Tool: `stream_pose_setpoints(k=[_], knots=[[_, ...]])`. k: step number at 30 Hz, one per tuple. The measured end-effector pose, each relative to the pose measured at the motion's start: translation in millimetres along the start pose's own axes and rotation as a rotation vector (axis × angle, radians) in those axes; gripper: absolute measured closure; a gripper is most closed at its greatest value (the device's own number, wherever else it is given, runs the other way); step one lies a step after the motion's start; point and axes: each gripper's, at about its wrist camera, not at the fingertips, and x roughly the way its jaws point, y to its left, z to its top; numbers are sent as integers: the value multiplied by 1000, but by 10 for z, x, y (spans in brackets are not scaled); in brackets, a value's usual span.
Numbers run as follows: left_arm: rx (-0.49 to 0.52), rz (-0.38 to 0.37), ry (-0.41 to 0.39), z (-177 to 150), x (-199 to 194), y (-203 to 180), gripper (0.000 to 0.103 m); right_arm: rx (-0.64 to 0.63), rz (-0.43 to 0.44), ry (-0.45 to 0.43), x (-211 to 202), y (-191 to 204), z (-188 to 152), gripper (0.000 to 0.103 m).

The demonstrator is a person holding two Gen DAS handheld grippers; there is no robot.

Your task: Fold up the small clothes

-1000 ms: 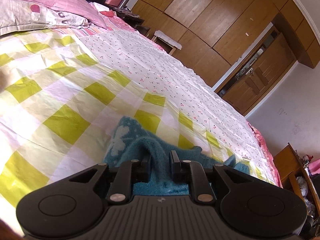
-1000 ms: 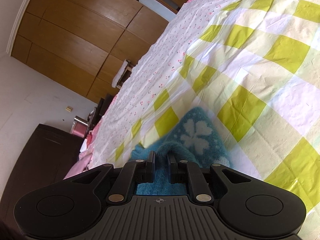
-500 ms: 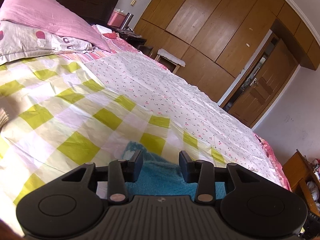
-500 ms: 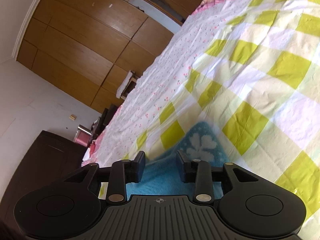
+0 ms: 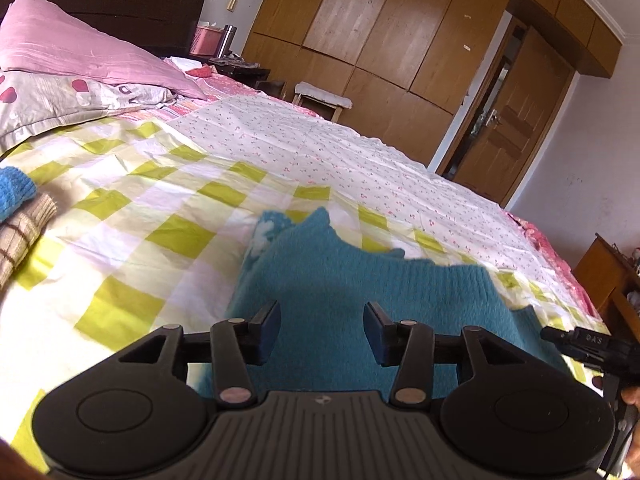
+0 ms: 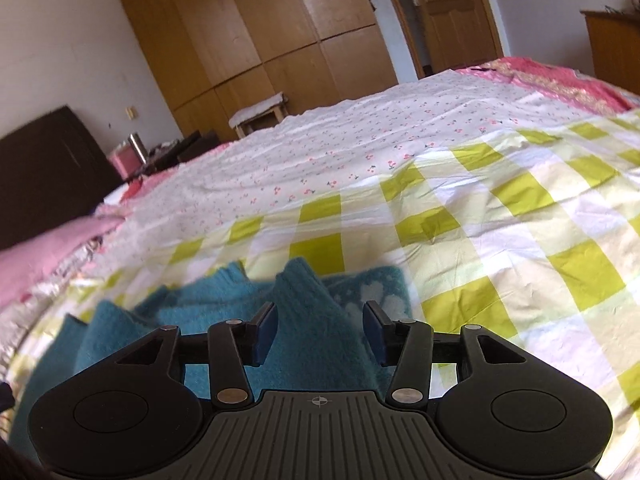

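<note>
- Left wrist view, far left edge: a bright blue knit item [image 5: 14, 192] rests on a beige striped knit [image 5: 22, 236], both well apart from the work piece.
- Upper left of that view: a pink pillow [image 5: 76, 54] sits above a grey printed pillow [image 5: 64, 98] at the head of the bed.
- Centre: the teal knitted garment [image 5: 352, 280] lies on the green-checked sheet [image 5: 132, 216], one raised point standing up at its far edge.
- Your left gripper [image 5: 322, 330] hangs above the teal fabric; its jaws are opening, the pads stand apart, and nothing is pinched between them.
- Lower right edge of that view: part of your other tool shows, black, over the garment's corner.
- Right wrist view, centre: the same teal garment [image 6: 248, 316] lies bunched in loose peaks, with a white clover pattern showing to the right of the middle peak.
- Your right gripper [image 6: 320, 332] has its jaws opening; a peak of fabric rises between the pads, yet neither pad presses on it.
- Right of that view: the checked sheet meets a cherry-print sheet [image 6: 360, 136] farther back.
</note>
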Motion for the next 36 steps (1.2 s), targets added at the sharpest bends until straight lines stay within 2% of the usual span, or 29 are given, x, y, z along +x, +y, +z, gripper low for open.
stream_pose_setpoints(k=[3,4,5,6,7,8,11,14,18,21,24,27,30,36], knots=[[39,14,24,-66,74,-31,53,-93,-46,40,119,133,-23,57],[49,12,21,-69,79,-41,53,-110,-52,48,146,158,-25,61],[56,10,19,-68,83,-49,53,-127,-57,56,161,183,-26,74],[63,11,17,-69,84,-54,52,-134,-59,62,168,206,-21,79],[71,13,15,-72,86,-55,52,-131,-61,58,144,214,-15,86],[77,16,14,-77,85,-54,52,-127,-65,44,105,213,-5,89],[87,17,11,-97,83,-33,52,-46,-78,-34,-48,77,83,91],[99,23,6,-113,92,-42,52,105,-61,-57,-96,-151,133,92],[102,33,7,-143,105,-30,52,10,-146,4,144,-63,-52,92],[85,37,6,-138,95,1,52,21,-160,-2,167,-42,-81,91],[71,39,5,-145,91,16,52,9,-167,7,141,-10,-48,86],[69,37,6,-146,88,16,52,15,-178,-9,57,-4,4,80],[55,30,10,-145,77,39,52,17,-188,-47,-87,28,35,79],[80,43,9,-115,13,-2,52,-93,-168,-105,-398,321,-51,78]])
